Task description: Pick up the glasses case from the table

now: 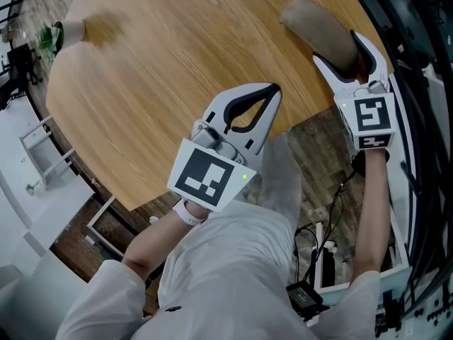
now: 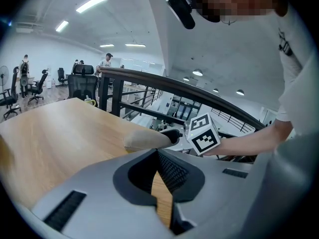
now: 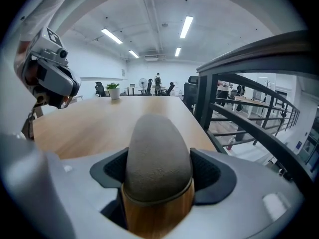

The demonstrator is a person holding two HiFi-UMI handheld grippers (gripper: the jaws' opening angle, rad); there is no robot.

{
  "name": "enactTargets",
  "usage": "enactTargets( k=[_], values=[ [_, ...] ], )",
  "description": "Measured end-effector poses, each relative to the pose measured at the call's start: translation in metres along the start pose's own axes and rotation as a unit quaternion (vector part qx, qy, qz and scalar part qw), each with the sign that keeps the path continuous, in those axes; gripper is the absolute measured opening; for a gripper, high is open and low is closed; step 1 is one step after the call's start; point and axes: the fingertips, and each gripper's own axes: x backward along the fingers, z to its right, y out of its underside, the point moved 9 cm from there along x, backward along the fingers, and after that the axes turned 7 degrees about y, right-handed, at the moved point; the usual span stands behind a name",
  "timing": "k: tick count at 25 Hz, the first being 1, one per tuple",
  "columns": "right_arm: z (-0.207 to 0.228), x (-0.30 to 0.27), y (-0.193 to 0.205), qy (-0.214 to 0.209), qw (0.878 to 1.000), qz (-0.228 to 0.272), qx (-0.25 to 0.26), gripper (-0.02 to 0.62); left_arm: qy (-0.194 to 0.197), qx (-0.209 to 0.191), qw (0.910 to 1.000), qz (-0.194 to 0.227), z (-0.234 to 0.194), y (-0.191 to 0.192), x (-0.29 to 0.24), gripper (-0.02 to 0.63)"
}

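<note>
The glasses case (image 1: pixel 318 27), a brown-grey oblong pouch, lies near the far right edge of the round wooden table (image 1: pixel 177 62). My right gripper (image 1: pixel 341 52) straddles its near end with the jaws spread wide. In the right gripper view the case (image 3: pixel 158 153) fills the gap between the dark pads (image 3: pixel 112 171) and rests on the wood. I see no squeeze on it. My left gripper (image 1: pixel 272 91) hovers over the table's near edge, its tips together and nothing in them. From the left gripper view the case (image 2: pixel 147 141) lies ahead, with the right gripper's marker cube (image 2: pixel 204 133) behind it.
A small potted plant (image 1: pixel 67 32) stands at the table's far left. A dark metal railing (image 3: pixel 239 98) runs close along the right side of the table. Cables and boxes (image 1: pixel 318 261) lie on the floor beside my legs. White racks (image 1: pixel 42 154) stand left of the table.
</note>
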Motion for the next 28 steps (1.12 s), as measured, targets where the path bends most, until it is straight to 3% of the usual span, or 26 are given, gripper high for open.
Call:
enactTargets(
  k=[17,28],
  values=[
    [-0.007,0.008,0.003,0.032,0.999,0.007,-0.037,0.37,0.0,-0.005,1.0,0.006,-0.001,0.002,0.014,0.004],
    [-0.018,0.058,-0.018,0.063,0.996,0.046,-0.045,0.371,0.002,-0.025,0.9997,0.004,0.016,0.01,0.032,0.003]
  ],
)
